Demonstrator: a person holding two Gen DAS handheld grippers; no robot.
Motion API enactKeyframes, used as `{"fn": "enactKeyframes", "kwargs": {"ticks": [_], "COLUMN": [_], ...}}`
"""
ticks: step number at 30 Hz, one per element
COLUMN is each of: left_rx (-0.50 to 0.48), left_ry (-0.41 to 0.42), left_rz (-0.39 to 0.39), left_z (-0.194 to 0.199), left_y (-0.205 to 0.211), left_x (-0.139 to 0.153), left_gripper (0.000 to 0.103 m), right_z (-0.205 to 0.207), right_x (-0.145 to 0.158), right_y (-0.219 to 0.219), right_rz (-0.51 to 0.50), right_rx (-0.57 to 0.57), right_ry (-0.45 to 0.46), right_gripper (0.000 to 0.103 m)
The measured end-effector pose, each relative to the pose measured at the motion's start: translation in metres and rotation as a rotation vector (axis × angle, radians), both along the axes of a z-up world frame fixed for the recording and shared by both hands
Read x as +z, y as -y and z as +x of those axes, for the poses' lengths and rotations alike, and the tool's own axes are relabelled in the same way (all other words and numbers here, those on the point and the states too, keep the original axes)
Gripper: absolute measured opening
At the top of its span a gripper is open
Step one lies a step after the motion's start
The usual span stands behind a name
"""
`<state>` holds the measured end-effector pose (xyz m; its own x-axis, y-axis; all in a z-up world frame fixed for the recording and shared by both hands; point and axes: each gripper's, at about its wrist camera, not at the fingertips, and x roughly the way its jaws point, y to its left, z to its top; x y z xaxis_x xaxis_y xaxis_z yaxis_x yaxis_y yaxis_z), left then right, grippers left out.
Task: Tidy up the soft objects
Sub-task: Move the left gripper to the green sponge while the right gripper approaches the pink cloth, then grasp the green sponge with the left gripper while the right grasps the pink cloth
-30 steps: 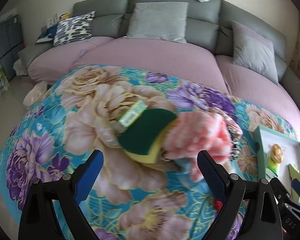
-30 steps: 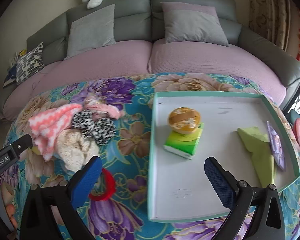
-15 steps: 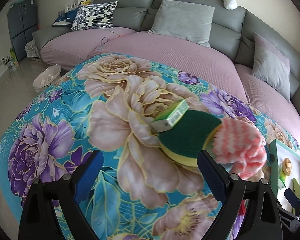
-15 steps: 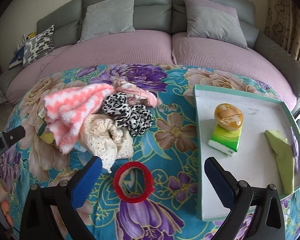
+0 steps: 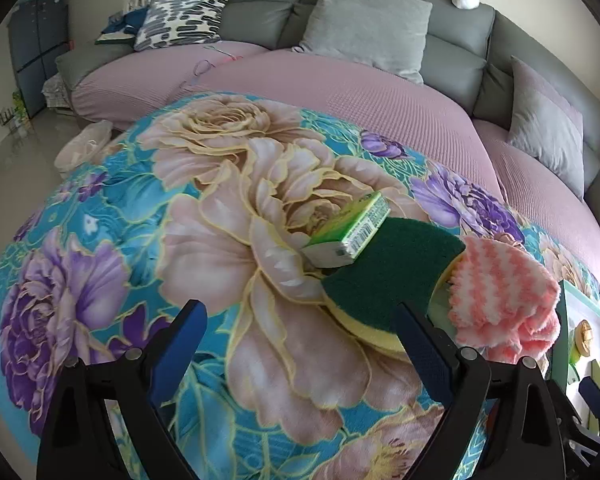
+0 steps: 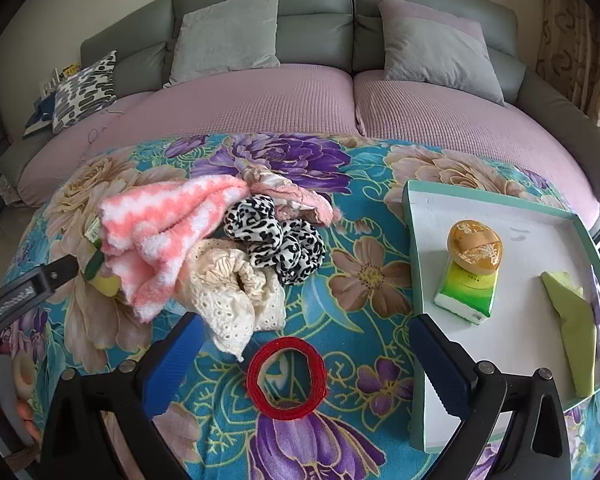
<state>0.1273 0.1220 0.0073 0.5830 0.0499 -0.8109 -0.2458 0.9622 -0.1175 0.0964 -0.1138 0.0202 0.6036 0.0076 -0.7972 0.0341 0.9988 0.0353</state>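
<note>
Hovering with fingers spread and empty, the right gripper (image 6: 300, 356) is lining up on the red ring (image 6: 286, 378); the left gripper (image 5: 300, 346), equally spread, is facing the sponge (image 5: 392, 268), likely sorting toward the tray (image 6: 414, 264) at right.

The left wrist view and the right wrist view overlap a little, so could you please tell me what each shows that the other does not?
Only the left wrist view shows the sponge's dark green top, the small green box leaning on it, and the open left claw.

Only the right wrist view shows the red ring, leopard fabric, cream lace fabric, and the open right claw.

Both show the pink-and-white cloth, the tray and the sofa.
</note>
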Motion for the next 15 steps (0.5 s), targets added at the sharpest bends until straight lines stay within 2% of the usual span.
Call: {"fn": "enactKeyframes", "kwargs": {"ticks": [9, 15], "left_rx": [-0.093, -0.135], "left_ry": [0.023, 0.032], "left_rz": [-0.122, -0.107], "left_z": [0.021, 0.032], "left_y": [0.013, 0.023], "left_x": [-0.015, -0.023], "left_gripper": [0.095, 0.093], "right_z": [0.005, 0.008], "right_x": [-0.002, -0.004], "right_y": [0.004, 0.002], "right_rz": [-0.002, -0.006], "right_rx": [-0.011, -0.006], "right_ry": [-0.003, -0.007], "right_gripper": [0.103, 0.103]}}
